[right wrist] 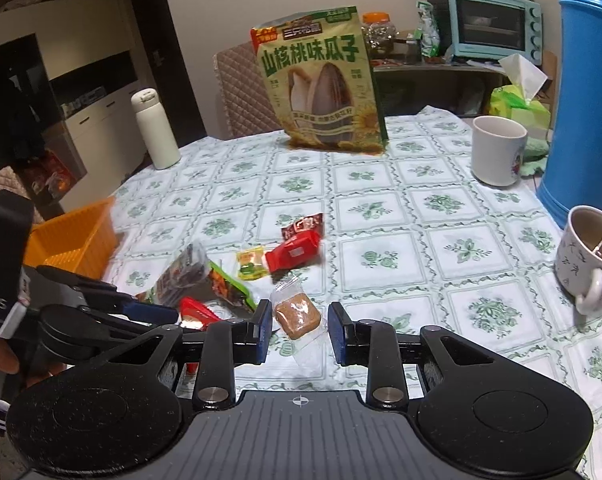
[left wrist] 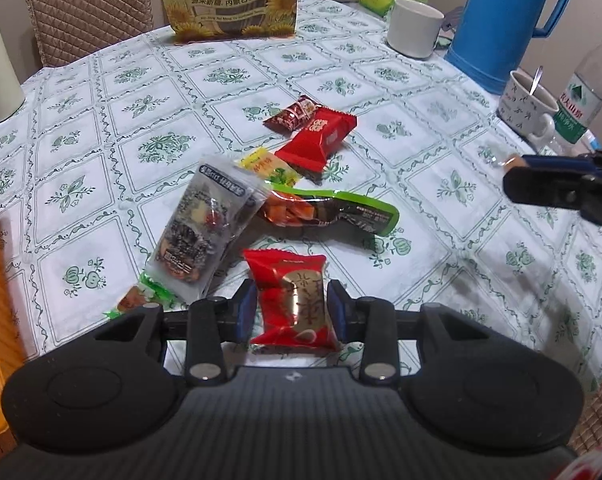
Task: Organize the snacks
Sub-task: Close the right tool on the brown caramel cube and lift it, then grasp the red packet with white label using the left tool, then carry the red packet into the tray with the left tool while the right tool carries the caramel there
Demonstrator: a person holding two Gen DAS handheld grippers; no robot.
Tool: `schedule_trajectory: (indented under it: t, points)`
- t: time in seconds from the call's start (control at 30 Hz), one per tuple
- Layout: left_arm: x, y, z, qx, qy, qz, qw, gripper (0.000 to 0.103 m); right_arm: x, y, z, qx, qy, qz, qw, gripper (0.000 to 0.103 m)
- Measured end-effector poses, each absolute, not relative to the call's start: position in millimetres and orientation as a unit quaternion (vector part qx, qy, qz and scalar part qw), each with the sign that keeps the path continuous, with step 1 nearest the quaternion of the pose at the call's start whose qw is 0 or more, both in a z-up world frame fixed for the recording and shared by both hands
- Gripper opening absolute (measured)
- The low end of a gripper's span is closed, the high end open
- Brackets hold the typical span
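Observation:
My left gripper (left wrist: pixel 292 310) is shut on a red snack packet with gold print (left wrist: pixel 297 300), pinched at both sides near the table's front. Beyond it lie a clear-and-black nut packet (left wrist: pixel 199 236), a green-edged packet (left wrist: pixel 329 212), a yellow candy (left wrist: pixel 267 166), a red packet (left wrist: pixel 317 138) and a dark red candy (left wrist: pixel 295 114). My right gripper (right wrist: pixel 299 330) is open around a clear-wrapped brown square cake (right wrist: pixel 299 316) that lies on the tablecloth; the pads do not touch it. An orange basket (right wrist: pixel 71 240) stands at the left.
A large sunflower-seed bag (right wrist: pixel 325 80) stands at the back. A white mug (right wrist: pixel 497 148), a blue thermos jug (right wrist: pixel 589 100), a patterned mug with a spoon (right wrist: pixel 589 252), a white flask (right wrist: pixel 155 128) and a water bottle (left wrist: pixel 589 84) ring the table.

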State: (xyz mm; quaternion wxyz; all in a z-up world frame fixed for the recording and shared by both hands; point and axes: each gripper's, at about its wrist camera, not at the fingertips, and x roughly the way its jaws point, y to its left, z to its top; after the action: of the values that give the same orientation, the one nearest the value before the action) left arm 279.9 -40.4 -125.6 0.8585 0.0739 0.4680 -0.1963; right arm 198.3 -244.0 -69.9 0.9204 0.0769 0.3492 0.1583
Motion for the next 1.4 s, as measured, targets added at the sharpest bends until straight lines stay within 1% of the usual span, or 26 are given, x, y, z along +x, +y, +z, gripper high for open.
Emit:
schedule_trajectory:
  t: [0.33,0.73,1.03,1.4]
  points:
    - [277,-39,-124,0.068,0.467,-0.183,0.862,0.03,195,-249,-67,0.077,0.347,0.159,0.921,0.03]
    - [252,-18,-85,0.042,0.44,-0.178,0.879,0.03,190,-241,-58,0.073,0.338,0.178,0.921,0.03]
    - [216,33,-51,0.005,0.422,-0.144,0.895,0.03,186,-212,-43,0.066,0.327,0.215,0.918,0.03]
    - [174,121,-23,-0.034,0.402,-0.052,0.914,0.03,189,-140,-30,0.048,0.32,0.303,0.896,0.03]
